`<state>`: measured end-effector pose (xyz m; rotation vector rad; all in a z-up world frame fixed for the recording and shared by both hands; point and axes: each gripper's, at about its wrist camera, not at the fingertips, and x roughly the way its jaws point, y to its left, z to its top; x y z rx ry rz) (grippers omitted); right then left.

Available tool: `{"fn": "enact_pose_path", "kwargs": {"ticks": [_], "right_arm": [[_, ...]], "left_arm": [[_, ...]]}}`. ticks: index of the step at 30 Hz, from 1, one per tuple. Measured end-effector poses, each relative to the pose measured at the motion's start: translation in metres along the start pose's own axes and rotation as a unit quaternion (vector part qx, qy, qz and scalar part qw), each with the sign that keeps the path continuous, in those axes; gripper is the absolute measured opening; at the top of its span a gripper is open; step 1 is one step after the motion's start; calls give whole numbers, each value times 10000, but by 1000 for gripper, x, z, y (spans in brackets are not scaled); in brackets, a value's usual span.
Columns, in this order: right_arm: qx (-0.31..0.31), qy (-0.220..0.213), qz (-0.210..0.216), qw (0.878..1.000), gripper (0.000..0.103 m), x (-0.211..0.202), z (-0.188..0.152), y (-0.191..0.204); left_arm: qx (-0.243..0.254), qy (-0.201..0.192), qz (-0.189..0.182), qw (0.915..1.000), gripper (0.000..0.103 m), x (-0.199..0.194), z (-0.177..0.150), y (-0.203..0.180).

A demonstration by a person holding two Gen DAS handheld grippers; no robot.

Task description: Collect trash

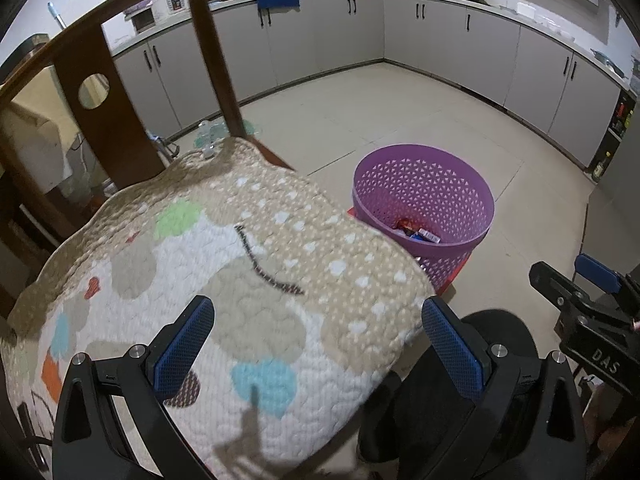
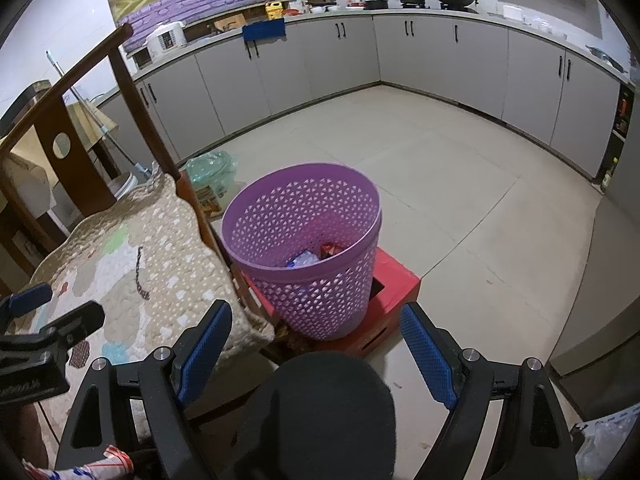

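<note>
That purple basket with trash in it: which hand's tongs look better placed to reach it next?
Probably the right. The right tongs are open and point straight at the purple basket, which stands on a red box. The left tongs, also open, hang over the chair's quilted cushion.

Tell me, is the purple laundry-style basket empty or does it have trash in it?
Not empty. The purple basket stands upright with a few wrappers at the bottom, far from full.
</note>
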<state>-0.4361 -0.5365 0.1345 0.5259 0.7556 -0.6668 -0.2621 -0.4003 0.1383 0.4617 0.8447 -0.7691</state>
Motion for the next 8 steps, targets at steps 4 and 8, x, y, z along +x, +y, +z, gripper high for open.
{"fn": "enact_pose_path", "kwargs": {"ticks": [4,8], "right_arm": [[62,-77,-64,9999,89,0,7,-7],[111,-69,-87,9999,90,2,8,-10]], "left_arm": [[83,-8,-105,9999,103,6,9,-8],[192,11,-168,9997,103,9,12,-15]]}}
